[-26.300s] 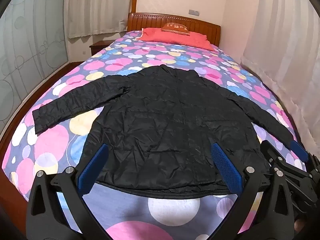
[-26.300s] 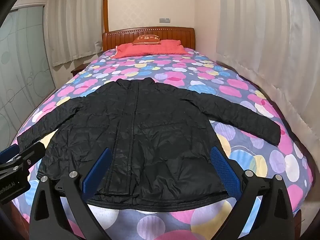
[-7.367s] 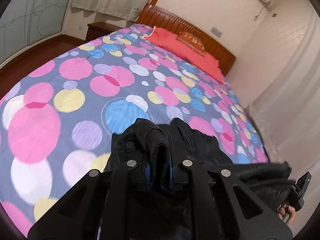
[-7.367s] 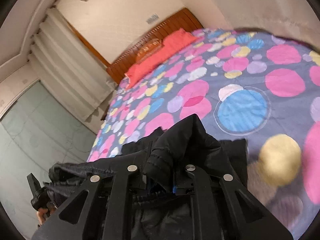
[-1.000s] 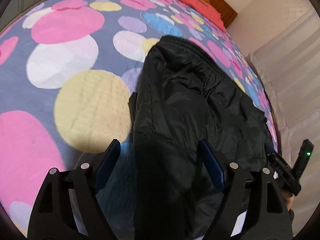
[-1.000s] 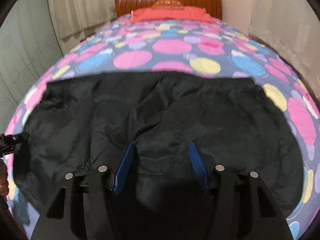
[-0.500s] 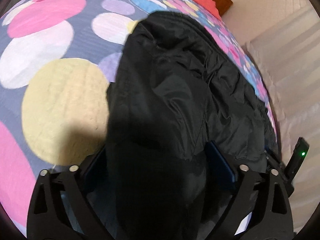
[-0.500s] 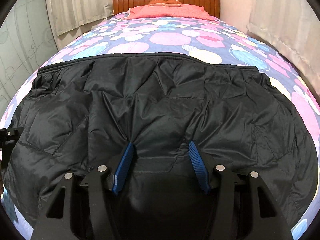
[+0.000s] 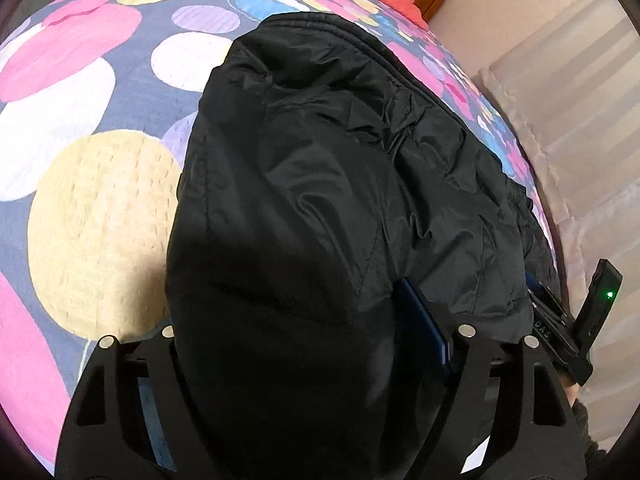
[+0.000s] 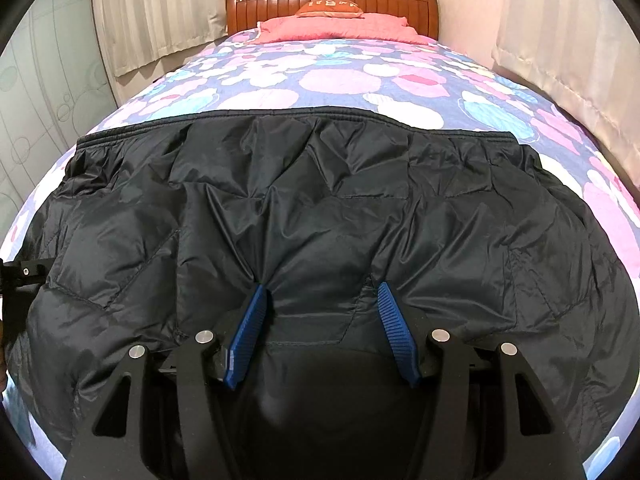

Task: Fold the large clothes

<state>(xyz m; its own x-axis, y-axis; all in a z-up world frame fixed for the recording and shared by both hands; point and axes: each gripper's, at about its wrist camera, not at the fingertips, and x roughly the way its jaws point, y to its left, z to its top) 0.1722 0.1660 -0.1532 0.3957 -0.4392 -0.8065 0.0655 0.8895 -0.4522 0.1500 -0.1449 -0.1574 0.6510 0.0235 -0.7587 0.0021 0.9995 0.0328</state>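
Right wrist view: the black jacket (image 10: pixel 320 208) lies folded into a wide band across the bed (image 10: pixel 340 76), near its foot edge, elastic hem toward the wooden headboard (image 10: pixel 332 0). The right gripper (image 10: pixel 320 320) sits low on the jacket, its jaws spread, a bulge of fabric between the blue pads (image 10: pixel 248 332) but not pinched. In the left wrist view the left gripper (image 9: pixel 288 344) is over the jacket's (image 9: pixel 320 168) left end; its jaws are spread wide with fabric heaped between them, covering one pad. A red pillow (image 10: pixel 332 26) lies by the headboard.
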